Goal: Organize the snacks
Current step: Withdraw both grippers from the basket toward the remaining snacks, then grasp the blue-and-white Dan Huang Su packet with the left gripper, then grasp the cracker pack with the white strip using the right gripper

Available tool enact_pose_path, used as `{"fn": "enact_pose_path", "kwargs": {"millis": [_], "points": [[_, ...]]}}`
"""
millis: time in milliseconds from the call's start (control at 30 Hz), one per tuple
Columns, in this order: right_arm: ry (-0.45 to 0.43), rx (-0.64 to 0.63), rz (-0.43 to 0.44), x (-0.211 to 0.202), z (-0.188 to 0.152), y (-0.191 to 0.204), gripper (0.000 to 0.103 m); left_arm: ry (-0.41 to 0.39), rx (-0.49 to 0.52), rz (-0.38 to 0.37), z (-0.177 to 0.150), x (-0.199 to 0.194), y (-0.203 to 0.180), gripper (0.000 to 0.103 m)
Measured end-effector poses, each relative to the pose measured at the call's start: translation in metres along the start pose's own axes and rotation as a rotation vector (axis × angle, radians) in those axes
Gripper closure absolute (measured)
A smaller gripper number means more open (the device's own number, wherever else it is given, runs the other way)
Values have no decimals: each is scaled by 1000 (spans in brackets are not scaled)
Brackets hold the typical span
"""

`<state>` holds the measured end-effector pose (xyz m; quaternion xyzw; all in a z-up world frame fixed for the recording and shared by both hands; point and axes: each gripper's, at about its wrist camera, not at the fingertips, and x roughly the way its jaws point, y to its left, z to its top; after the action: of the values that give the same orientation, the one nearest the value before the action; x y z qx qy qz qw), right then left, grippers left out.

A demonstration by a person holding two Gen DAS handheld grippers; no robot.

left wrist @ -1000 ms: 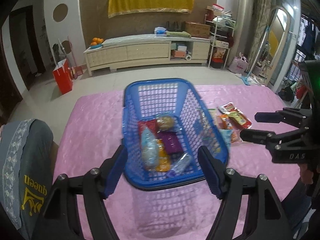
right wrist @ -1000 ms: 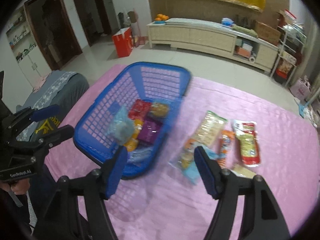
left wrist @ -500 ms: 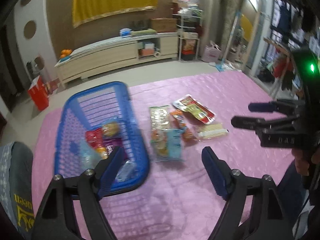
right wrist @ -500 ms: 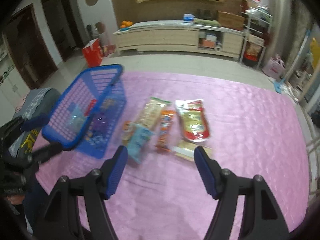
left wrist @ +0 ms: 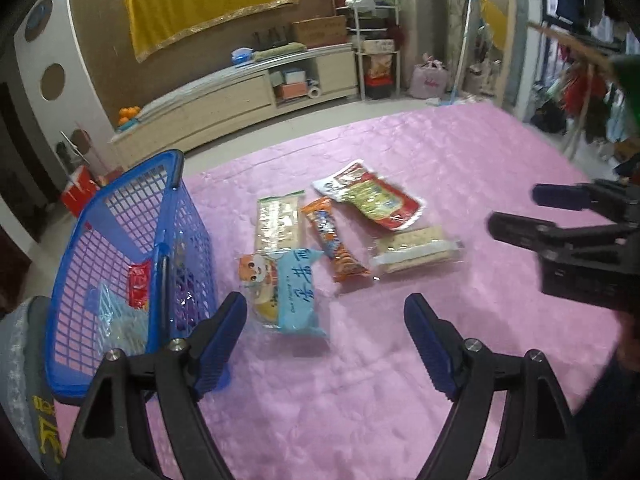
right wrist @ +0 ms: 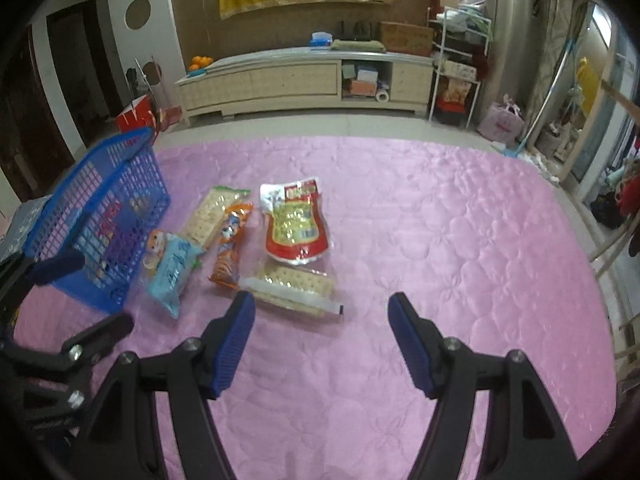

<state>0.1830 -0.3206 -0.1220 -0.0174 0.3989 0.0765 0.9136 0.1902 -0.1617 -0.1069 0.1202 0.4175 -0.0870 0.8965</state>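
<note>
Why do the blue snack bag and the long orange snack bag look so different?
The blue snack bag is wide and puffy; the long orange snack bag is narrow and slim. The blue one lies next to the blue basket; the orange one lies farther from it. Both lie flat on the pink cloth, outside the basket.

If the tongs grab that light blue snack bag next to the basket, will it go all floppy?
Probably a bit. The light blue snack bag looks like thin, puffy plastic film, so its ends may droop and crinkle. It is probably light for its size. The shiny wrapper could slip in the tongs, and whatever is inside might crush if squeezed hard.
</note>
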Motion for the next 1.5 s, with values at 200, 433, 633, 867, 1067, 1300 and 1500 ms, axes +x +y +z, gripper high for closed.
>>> {"fn": "enact_pose_path", "kwargs": {"millis": [200,433,633,867,1067,1300,1500], "points": [[33,18,2,24,-7,-10,30,59,-73,-16,-3,37,7,24],[55,-35,7,49,-8,0,30,72,-79,-6,0,64,11,23],[73,-42,15,67,-7,-2,30,119,-140,-50,4,93,27,23],[108,-32,48,81,-8,-3,30,114,-106,-33,10,107,26,22],[117,-30,50,79,-8,-5,30,137,-83,20,15,110,20,41],[107,-35,40,72,-6,-6,30,111,-29,35,16,95,7,95],[102,-86,99,62,2,-3,30,74,-61,-26,18,78,10,100]]}}
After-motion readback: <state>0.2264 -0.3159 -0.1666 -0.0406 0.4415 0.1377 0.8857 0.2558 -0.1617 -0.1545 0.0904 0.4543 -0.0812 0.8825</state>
